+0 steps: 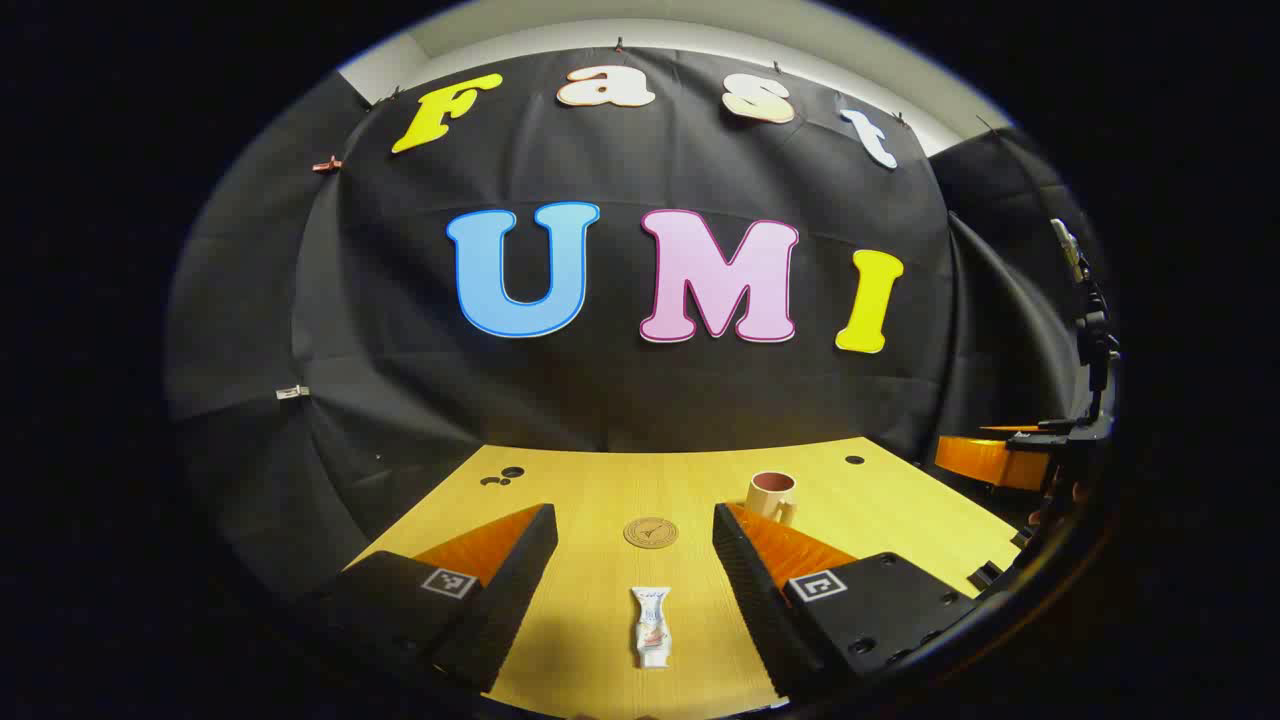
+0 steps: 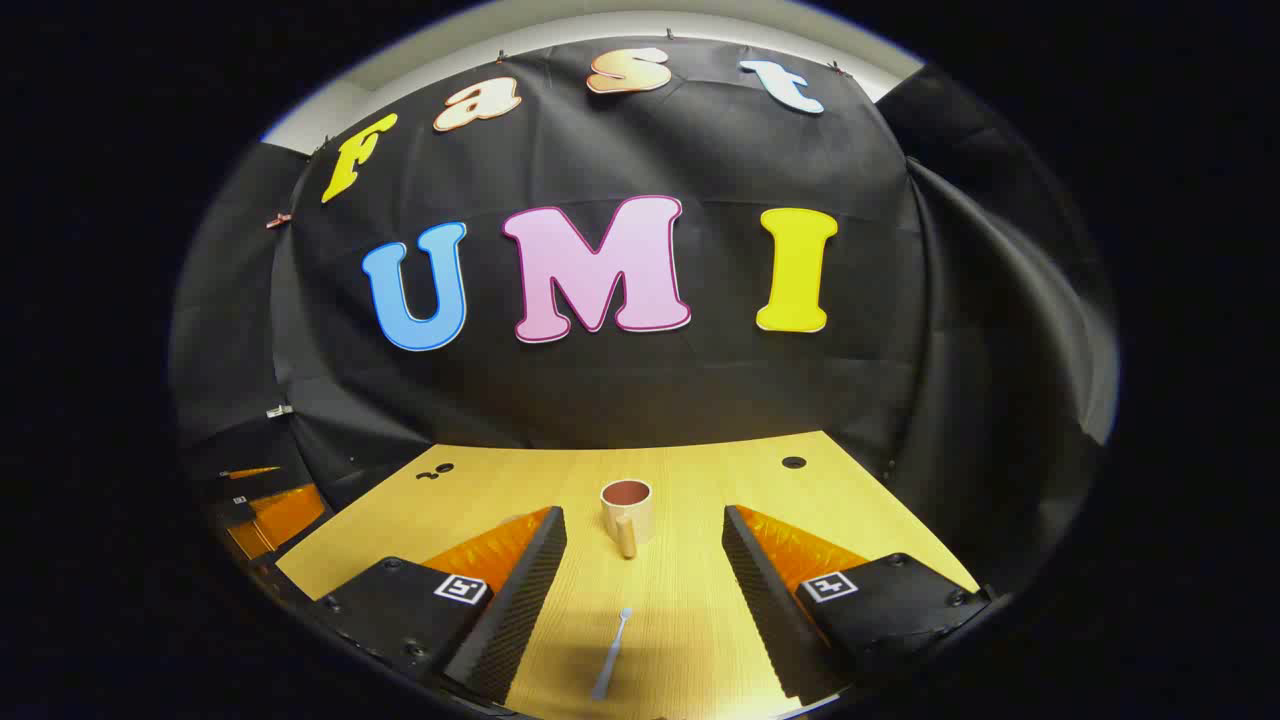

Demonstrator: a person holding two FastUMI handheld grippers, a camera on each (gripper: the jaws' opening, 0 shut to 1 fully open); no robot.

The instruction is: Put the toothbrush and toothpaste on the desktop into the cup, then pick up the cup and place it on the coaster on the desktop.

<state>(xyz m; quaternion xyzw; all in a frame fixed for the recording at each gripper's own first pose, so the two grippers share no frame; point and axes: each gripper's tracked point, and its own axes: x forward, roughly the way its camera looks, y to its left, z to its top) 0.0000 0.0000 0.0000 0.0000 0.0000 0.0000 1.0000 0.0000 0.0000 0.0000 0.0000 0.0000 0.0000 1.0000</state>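
In the left gripper view we see our left tool [image 1: 634,560] spread apart above a flat, crinkled paste tube [image 1: 651,626] on the wood-grain worktop [image 1: 590,490], a round cork coaster [image 1: 650,532] beyond. In the right gripper view, our right tool [image 2: 644,565] is likewise apart over a slim brush [image 2: 611,654]; a smooth cylindrical cup [image 2: 627,512] stands ahead.

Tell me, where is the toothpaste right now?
In the left gripper view, the toothpaste lies flat on the desk, between the open fingers of the left hand-held gripper, nearer the camera than the round coaster.
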